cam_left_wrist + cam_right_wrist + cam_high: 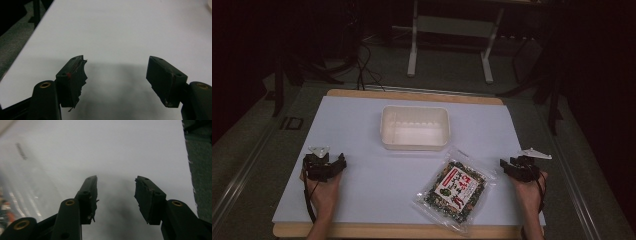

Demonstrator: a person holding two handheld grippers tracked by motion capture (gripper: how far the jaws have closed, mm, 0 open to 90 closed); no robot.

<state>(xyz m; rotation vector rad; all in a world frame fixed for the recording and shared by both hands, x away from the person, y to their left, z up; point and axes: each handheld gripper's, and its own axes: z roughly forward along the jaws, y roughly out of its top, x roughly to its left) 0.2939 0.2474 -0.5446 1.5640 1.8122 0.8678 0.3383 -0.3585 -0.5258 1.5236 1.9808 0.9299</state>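
Snack bag (455, 191) lay flat on the white table sheet (377, 190), lower right of centre in the high view, turned at an angle, printed face up. Nearest thing to my right claw (504, 166), so I took it as the item to lift. White tub (414, 127) sat empty above it, upper centre of the sheet, just apart from the bag's top corner; likely the drop spot, I judged.

Right claw rested at the sheet's right edge, jaws partly spread with nothing between them; in the right gripper view (115, 195) bare sheet showed through the gap, the bag's wrapper blurred at the left edge. Left claw (341, 164) sat at middle left, well apart from the bag; its own view (116, 75) showed jaws wide and empty. Both seemed parked, ready.
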